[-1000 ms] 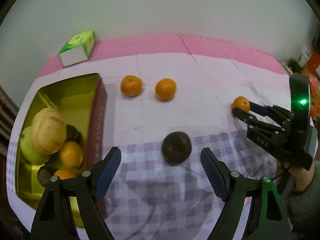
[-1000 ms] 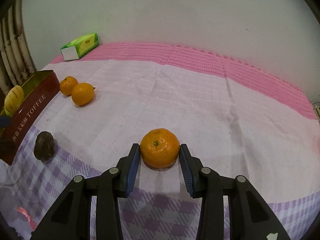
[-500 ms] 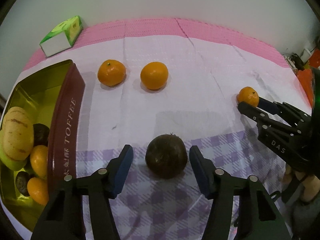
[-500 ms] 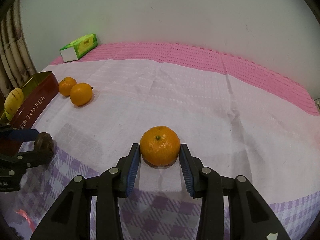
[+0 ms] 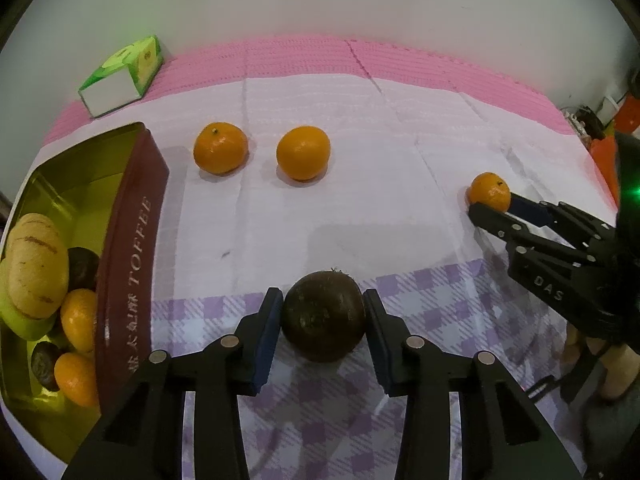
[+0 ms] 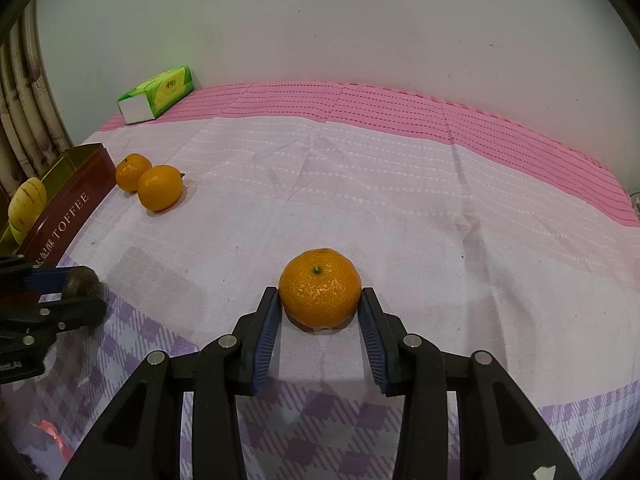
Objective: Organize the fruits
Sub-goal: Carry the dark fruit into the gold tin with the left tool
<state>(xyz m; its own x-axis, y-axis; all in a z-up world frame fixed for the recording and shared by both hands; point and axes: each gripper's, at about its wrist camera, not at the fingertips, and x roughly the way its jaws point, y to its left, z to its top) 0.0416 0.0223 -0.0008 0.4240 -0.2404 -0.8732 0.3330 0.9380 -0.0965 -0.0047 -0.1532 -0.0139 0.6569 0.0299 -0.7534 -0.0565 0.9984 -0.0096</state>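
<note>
Left wrist view: my left claw (image 5: 323, 322) is closing on the dark round fruit (image 5: 323, 316) at lower centre, pads touching both its sides, fruit sitting on the checked part of the cloth (image 5: 360, 208). Toffee tin (image 5: 128, 264) at left edge is holding mixed fruit. Two loose oranges (image 5: 221, 147) are lying upper centre, beside the tin. Right wrist view: my right claw (image 6: 320, 320) is gripping an orange (image 6: 320, 294) at frame centre, jaws narrowed onto its sides, orange resting on the cloth.

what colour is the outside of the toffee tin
Dark red with pale lettering on the toffee tin, clearest in the left wrist view.
</note>
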